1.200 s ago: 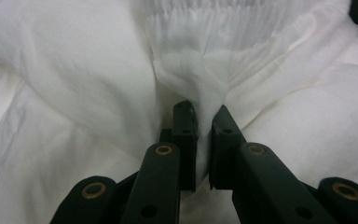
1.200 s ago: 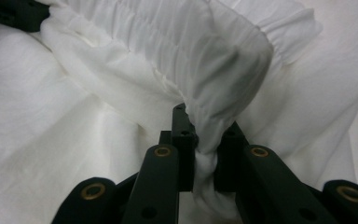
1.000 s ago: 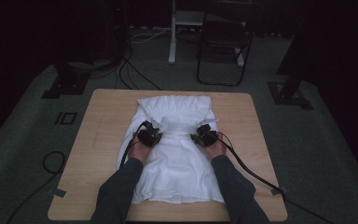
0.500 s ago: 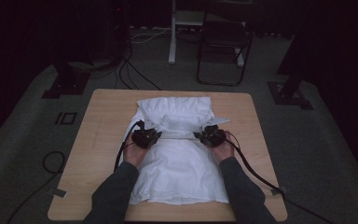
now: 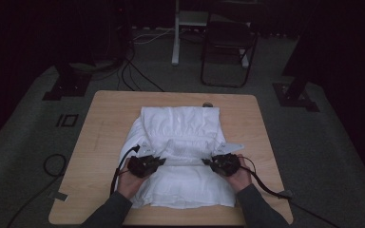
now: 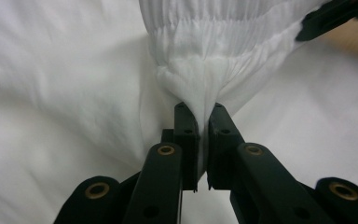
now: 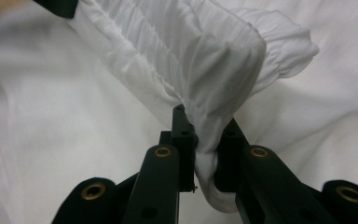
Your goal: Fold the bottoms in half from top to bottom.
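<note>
A white garment [image 5: 180, 156] is lying across the middle of the desk [image 5: 100, 128], reaching toward its near edge. The left gripper [image 6: 198, 114] is clamping a bunched fold of the ribbed band, and the right gripper [image 7: 200, 126] is pinching the same band farther along. The band seems to be stretching taut between them.

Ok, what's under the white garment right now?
The wooden table shows bare around the white garment. The garment is doubled over itself, and whatever lies beneath its layers is covered.
</note>
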`<action>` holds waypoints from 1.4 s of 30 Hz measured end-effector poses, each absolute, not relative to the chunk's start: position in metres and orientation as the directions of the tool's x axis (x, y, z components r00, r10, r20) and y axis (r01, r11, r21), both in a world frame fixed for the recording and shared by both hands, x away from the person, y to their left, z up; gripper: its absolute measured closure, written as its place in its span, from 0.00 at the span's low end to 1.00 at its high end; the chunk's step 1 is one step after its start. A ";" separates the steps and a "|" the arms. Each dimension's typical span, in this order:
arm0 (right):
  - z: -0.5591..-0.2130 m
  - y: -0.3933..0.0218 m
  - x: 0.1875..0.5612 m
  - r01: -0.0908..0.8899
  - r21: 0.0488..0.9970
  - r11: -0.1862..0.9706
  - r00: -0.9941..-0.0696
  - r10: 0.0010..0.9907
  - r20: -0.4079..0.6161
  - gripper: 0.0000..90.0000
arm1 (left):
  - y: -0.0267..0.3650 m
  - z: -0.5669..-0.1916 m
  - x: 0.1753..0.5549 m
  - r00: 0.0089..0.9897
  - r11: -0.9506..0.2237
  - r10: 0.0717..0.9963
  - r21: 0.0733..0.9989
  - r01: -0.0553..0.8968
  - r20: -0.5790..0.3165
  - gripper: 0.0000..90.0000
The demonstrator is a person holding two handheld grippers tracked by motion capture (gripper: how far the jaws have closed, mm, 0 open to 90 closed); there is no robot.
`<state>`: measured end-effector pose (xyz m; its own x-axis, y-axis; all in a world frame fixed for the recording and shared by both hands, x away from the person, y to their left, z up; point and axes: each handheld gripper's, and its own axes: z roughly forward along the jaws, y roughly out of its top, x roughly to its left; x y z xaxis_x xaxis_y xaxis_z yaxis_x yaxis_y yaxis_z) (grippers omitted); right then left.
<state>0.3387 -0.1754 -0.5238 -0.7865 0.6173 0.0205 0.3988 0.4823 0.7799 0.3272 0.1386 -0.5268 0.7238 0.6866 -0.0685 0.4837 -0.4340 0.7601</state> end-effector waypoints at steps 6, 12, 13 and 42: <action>-0.562 -0.167 0.346 0.466 0.737 0.489 -0.767 0.639 0.060 0.84 | 0.138 -0.552 0.334 0.706 -0.449 0.705 0.726 0.521 -0.071 0.88; -0.546 -0.179 0.340 0.466 0.745 0.477 -0.780 0.618 0.093 0.58 | 0.147 -0.530 0.325 0.691 -0.428 0.721 0.755 0.497 -0.046 0.69; -0.544 -0.182 0.338 0.462 0.754 0.467 -0.781 0.617 0.097 0.56 | 0.150 -0.525 0.324 0.688 -0.410 0.724 0.768 0.492 -0.054 0.69; -0.538 -0.196 0.362 0.445 0.811 0.380 -0.802 0.572 0.172 0.87 | 0.128 -0.547 0.342 0.789 -0.538 0.613 0.709 0.457 -0.044 0.96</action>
